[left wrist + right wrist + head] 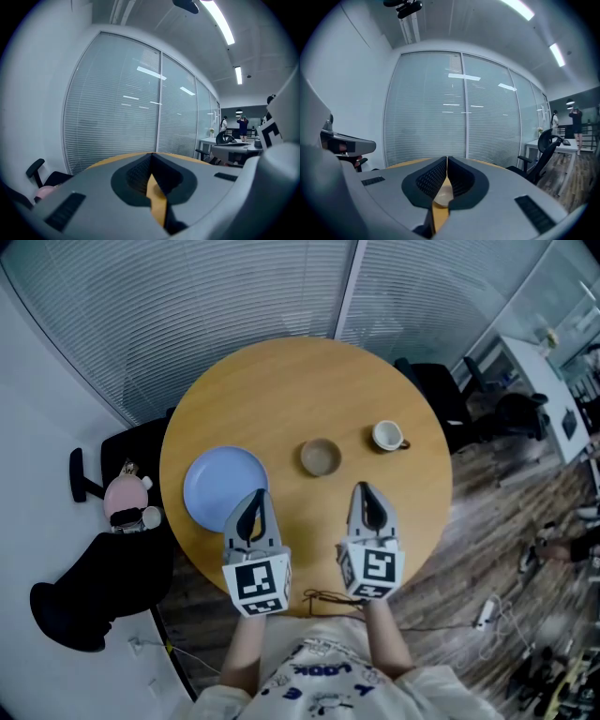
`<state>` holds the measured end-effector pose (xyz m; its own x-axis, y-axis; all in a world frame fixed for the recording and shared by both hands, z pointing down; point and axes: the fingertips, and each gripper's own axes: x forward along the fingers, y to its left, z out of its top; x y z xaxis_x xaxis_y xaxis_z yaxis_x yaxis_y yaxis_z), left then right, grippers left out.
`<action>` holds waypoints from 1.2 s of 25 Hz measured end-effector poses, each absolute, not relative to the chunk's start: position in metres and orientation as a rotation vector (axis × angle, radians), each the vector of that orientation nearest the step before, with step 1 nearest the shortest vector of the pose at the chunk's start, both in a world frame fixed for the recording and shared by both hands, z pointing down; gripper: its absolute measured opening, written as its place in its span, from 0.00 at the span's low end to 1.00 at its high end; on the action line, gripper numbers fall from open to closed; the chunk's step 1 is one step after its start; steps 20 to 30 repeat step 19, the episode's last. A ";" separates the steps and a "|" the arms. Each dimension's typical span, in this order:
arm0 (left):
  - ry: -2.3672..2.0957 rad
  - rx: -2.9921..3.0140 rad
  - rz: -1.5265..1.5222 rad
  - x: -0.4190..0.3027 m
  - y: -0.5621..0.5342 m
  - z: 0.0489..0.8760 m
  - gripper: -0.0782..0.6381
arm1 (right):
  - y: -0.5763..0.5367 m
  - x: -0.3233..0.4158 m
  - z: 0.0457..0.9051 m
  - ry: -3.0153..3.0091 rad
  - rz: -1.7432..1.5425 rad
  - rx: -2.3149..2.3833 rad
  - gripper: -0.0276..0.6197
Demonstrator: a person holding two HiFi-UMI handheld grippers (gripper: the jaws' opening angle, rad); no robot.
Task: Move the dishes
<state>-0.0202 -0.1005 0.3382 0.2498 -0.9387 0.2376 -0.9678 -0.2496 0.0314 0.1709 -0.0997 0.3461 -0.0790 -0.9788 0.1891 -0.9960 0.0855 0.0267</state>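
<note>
With the left gripper (255,502) and right gripper (366,498) both clenched empty, a closed-jaw approach could nudge the blue plate (217,482) off the table's (300,381) left rim.

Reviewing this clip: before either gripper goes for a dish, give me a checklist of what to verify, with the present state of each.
1. Left gripper empty: ok, jaws together, nothing between them.
2. Right gripper empty: ok, jaws together, nothing held.
3. Jaws open for a grasp: not ok, both are shut.
4. Blue plate free on the table: ok, lies flat, unheld.
5. Bowl and cup upright and apart: ok.
6. Liquid in the cup: cannot tell, too small.
</note>
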 end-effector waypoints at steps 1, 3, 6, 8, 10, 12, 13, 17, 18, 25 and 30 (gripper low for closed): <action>-1.805 2.342 0.251 -0.020 -0.101 0.338 0.11 | -0.100 0.171 0.345 -2.193 0.158 2.018 0.06; -1.802 2.343 0.246 -0.021 -0.101 0.338 0.11 | -0.100 0.169 0.342 -2.198 0.148 2.020 0.06; -1.811 2.345 0.247 -0.022 -0.101 0.337 0.11 | -0.101 0.167 0.340 -2.212 0.134 2.024 0.06; -1.814 2.343 0.241 -0.021 -0.102 0.336 0.11 | -0.101 0.168 0.341 -2.211 0.140 2.024 0.06; -1.817 2.343 0.236 -0.021 -0.101 0.334 0.11 | -0.101 0.165 0.339 -2.222 0.145 2.017 0.06; -1.819 2.345 0.237 -0.022 -0.100 0.334 0.11 | -0.100 0.163 0.338 -2.226 0.143 2.013 0.06; -1.819 2.345 0.236 -0.022 -0.100 0.334 0.11 | -0.100 0.163 0.338 -2.225 0.132 2.011 0.06; -1.811 2.330 0.214 -0.019 -0.100 0.333 0.11 | -0.101 0.164 0.340 -2.223 0.128 1.998 0.06; -1.812 2.335 0.219 -0.018 -0.100 0.333 0.11 | -0.100 0.165 0.342 -2.216 0.141 1.998 0.06; -1.813 2.341 0.225 -0.017 -0.100 0.333 0.11 | -0.100 0.167 0.344 -2.208 0.155 1.998 0.06; -1.813 2.341 0.225 -0.017 -0.100 0.333 0.11 | -0.100 0.167 0.344 -2.208 0.155 1.998 0.06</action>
